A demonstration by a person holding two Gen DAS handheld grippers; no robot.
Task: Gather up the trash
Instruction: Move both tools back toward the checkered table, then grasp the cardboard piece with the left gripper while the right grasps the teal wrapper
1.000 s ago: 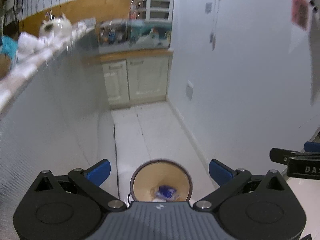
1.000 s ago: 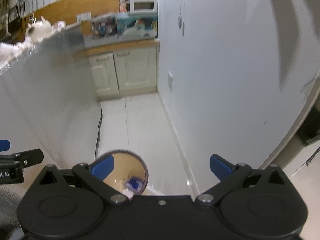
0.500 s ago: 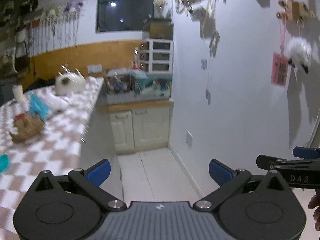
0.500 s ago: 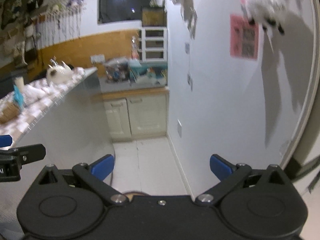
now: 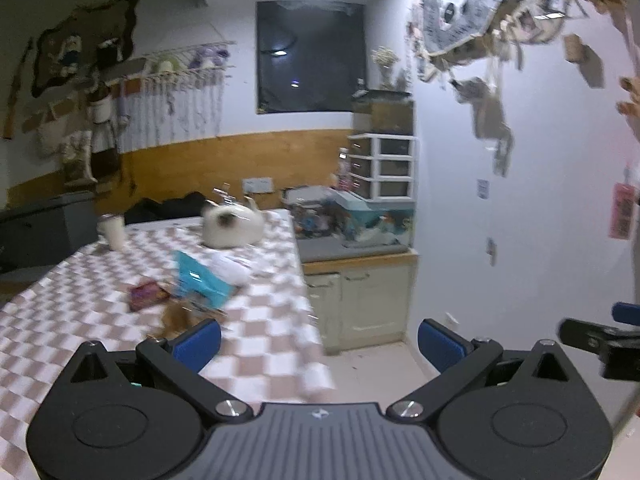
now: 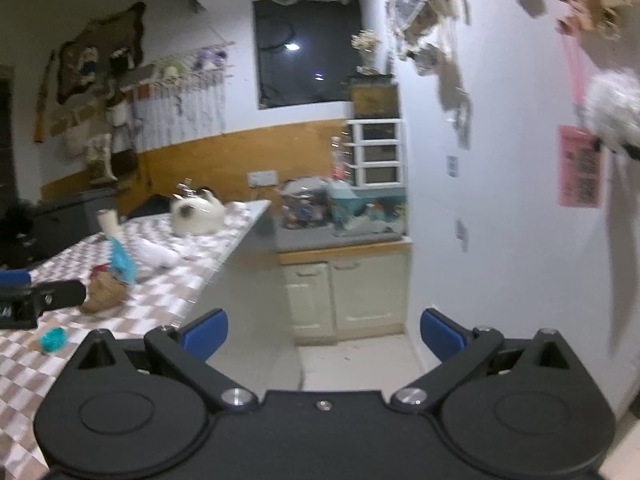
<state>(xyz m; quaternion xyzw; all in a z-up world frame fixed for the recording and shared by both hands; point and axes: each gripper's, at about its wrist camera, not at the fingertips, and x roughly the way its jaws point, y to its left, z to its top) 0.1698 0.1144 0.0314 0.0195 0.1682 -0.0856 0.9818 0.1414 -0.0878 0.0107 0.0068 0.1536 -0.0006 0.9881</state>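
Trash lies on the checkered table [image 5: 260,344]: a teal packet [image 5: 196,278], a purple wrapper [image 5: 146,296], a brown crumpled piece [image 5: 176,316] and white tissue [image 5: 232,270]. My left gripper [image 5: 319,344] hangs open over the table's near right corner, holding nothing. In the right wrist view my right gripper [image 6: 322,336] is open and empty, off the table's right edge above the floor. That view shows the teal packet [image 6: 120,262], the brown piece [image 6: 104,296], a teal ball [image 6: 54,339] and the left gripper's fingers [image 6: 60,296]. No bin is in view.
A white rounded ornament [image 5: 232,224] and a pale cup [image 5: 113,232] stand at the table's far end. Cream cabinets [image 6: 348,292] with a cluttered counter close off the aisle. The white wall [image 6: 500,240] with hanging decorations runs along the right.
Both grippers rose from pointing down at a round bin on the floor to above table height. The bin dropped out of view and the tabletop trash came in.
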